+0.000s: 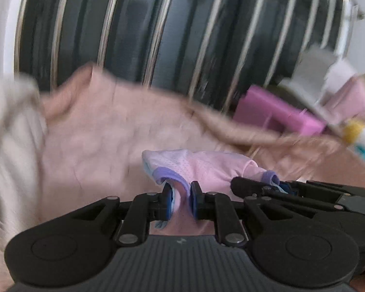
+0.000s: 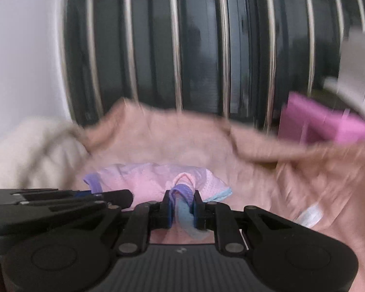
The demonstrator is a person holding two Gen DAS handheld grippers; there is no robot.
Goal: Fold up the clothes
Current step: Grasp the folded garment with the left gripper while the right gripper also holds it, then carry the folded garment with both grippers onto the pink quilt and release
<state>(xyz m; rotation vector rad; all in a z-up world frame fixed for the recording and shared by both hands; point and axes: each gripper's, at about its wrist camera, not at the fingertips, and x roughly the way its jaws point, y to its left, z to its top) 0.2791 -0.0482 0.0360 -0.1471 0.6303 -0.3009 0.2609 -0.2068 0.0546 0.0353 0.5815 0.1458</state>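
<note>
Left gripper (image 1: 180,200) is seen closed on a bunched edge of the small pink mesh garment (image 1: 202,168), cloth pinched between the blue pads; right gripper (image 2: 181,205) is likewise clamped on the purple-and-blue trim of the same garment (image 2: 146,177). The piece is held stretched between the two, just above the pink sheet (image 1: 104,131) covering the bed, near its front edge. A cream blanket (image 2: 29,148) lies at the left edge, a pink box (image 2: 328,126) at the far right; surroundings are motion-blurred. Step judged: carrying the garment to be laid flat. Next move calls for lowering it smooth onto the sheet before folding.
</note>
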